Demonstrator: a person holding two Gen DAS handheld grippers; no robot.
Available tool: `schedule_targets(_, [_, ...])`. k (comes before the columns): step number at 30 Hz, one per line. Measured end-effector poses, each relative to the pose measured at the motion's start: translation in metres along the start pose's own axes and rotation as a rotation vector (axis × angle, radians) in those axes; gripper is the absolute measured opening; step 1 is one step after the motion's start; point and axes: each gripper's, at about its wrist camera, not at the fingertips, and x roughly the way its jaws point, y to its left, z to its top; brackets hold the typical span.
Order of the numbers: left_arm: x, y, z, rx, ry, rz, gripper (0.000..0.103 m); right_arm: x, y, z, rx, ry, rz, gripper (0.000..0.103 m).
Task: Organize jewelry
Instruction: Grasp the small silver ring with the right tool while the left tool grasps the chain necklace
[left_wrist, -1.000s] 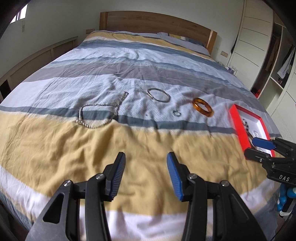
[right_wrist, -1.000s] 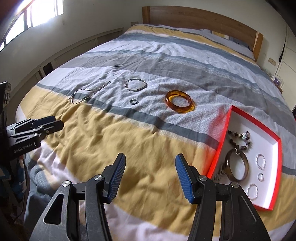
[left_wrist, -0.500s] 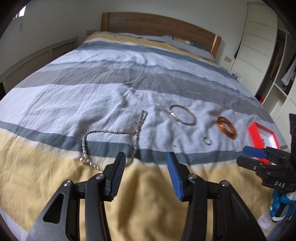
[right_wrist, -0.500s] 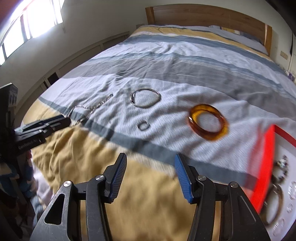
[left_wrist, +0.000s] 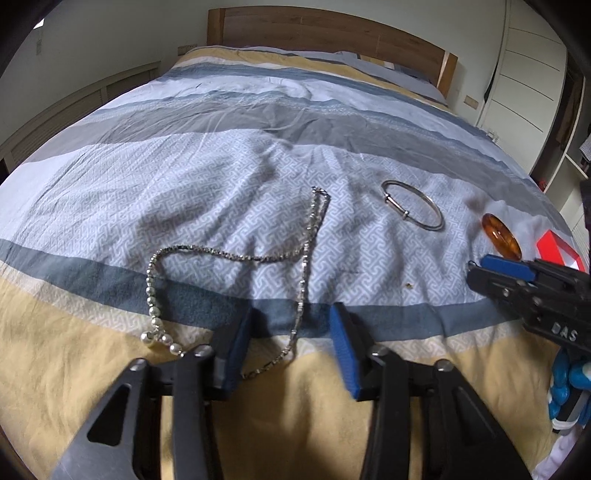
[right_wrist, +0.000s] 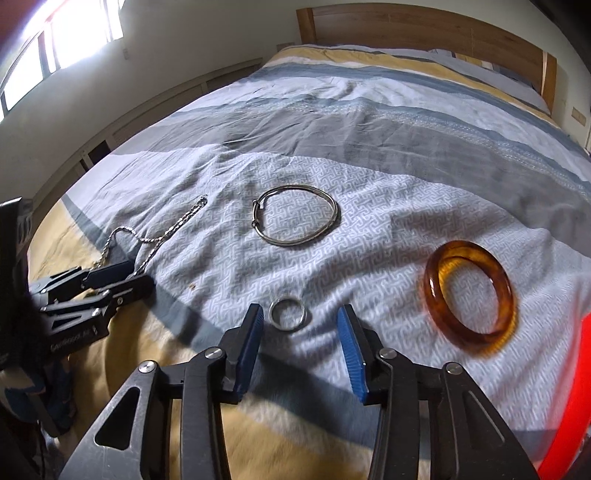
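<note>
A silver chain necklace lies looped on the striped bedspread. My left gripper is low over it, and one strand of the chain runs between its blue pads. The jaws are closing and the pads are clear of the chain. In the right wrist view a small silver ring lies just ahead of and between the pads of my right gripper. Those jaws are also closing, with no contact. The necklace also shows there beside the left gripper.
A silver bangle lies beyond the ring, and an amber bangle to its right. The red tray's edge is at the far right. The wooden headboard closes the far end. The right gripper sits near the amber bangle.
Both grippers have moved forward and down toward the bedspread, and their jaws have narrowed. The left now straddles the necklace chain. The right now has the small ring at its fingertips.
</note>
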Motion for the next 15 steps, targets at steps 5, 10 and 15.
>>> schedule_targets(5, [0.001,-0.010,-0.002,0.044,0.005,-0.004,0.010,0.009,0.003,0.000,-0.010,0.010,0.012,0.026])
schedule_targets(10, [-0.002,-0.008,-0.003,0.017,0.010,-0.044,0.002,0.015,0.004,-0.001,-0.022,0.025,0.024,0.021])
schedule_targets(15, [-0.019,-0.003,-0.002,-0.038,-0.010,-0.094,0.002,0.005,0.005,-0.004,-0.013,0.008,0.031,0.020])
